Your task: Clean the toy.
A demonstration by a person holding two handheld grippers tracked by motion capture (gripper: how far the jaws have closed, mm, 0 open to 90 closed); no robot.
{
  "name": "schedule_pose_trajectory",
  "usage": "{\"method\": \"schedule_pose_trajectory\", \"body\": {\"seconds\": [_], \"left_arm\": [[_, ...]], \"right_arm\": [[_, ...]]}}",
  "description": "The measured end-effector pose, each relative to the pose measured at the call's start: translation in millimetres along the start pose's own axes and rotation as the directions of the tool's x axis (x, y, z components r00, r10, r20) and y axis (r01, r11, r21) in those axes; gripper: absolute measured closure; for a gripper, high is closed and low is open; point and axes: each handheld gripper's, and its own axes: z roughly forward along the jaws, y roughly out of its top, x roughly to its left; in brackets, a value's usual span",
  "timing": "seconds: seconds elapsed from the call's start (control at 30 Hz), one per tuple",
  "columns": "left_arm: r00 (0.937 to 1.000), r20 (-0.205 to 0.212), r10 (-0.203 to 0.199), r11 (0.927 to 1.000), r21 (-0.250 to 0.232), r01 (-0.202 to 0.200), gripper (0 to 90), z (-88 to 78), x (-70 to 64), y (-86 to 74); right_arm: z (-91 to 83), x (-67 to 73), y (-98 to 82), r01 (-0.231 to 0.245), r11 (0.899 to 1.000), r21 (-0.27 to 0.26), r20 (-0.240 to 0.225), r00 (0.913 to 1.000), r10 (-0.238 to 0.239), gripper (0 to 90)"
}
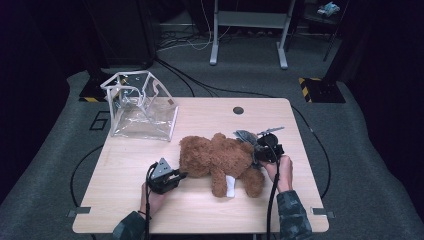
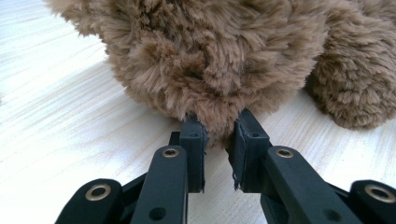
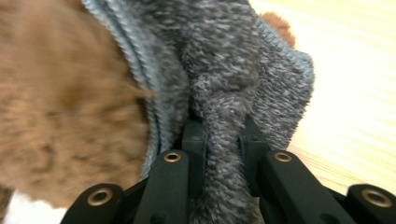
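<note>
The left tool (image 2: 219,133) pinches a tuft of the brown teddy bear (image 1: 220,159) on the worktop (image 1: 200,212); the right tool (image 3: 223,135) clamps the grey cloth (image 3: 224,70) lying against the bear.

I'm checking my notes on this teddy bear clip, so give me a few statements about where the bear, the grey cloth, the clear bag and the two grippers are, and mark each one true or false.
1. The left gripper pinches a tuft of the brown teddy bear. True.
2. The right gripper is open and holds nothing. False: its jaws are shut on a fold of the grey knitted cloth.
3. The teddy bear lies inside the clear plastic bag. False: the bear lies on the table, apart from the bag.
4. The clear plastic bag stands at the table's far left corner. True.
5. A white tag shows on the bear. True.
</note>
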Motion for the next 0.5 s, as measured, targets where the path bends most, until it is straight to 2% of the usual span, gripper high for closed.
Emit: {"method": "schedule_pose_trajectory", "body": {"seconds": [0.17,0.3,0.4,0.43,0.5], "left_arm": [[1.0000,0.000,-0.005,1.0000,0.000,0.005,76.5,0.1,-0.3,-0.1],[0.9999,-0.001,-0.010,0.9999,-0.008,0.010,76.4,0.7,-0.6,-0.4],[0.9999,-0.001,-0.011,0.9999,-0.007,0.011,76.5,0.7,-0.6,-0.4],[1.0000,-0.001,-0.009,0.9999,-0.008,0.009,76.5,0.7,-0.5,-0.4],[0.9999,-0.001,-0.011,0.9999,-0.007,0.011,76.4,0.7,-0.7,-0.4]], "right_arm": [[26.5,-5.3,-3.2,0.005,0.997,0.081,-0.008,1.0000,-0.004,77.4],[36.6,-8.9,-4.4,-0.014,0.994,0.108,-0.014,0.9998,0.016,77.1],[31.0,-13.7,-4.2,0.005,0.992,0.128,0.045,0.9989,-0.011,76.9],[25.1,-16.3,-3.7,-0.012,0.994,0.112,0.061,0.9981,0.005,76.9],[11.1,-24.2,-1.3,-0.026,0.999,0.047,0.075,0.9970,0.023,77.0]]}}
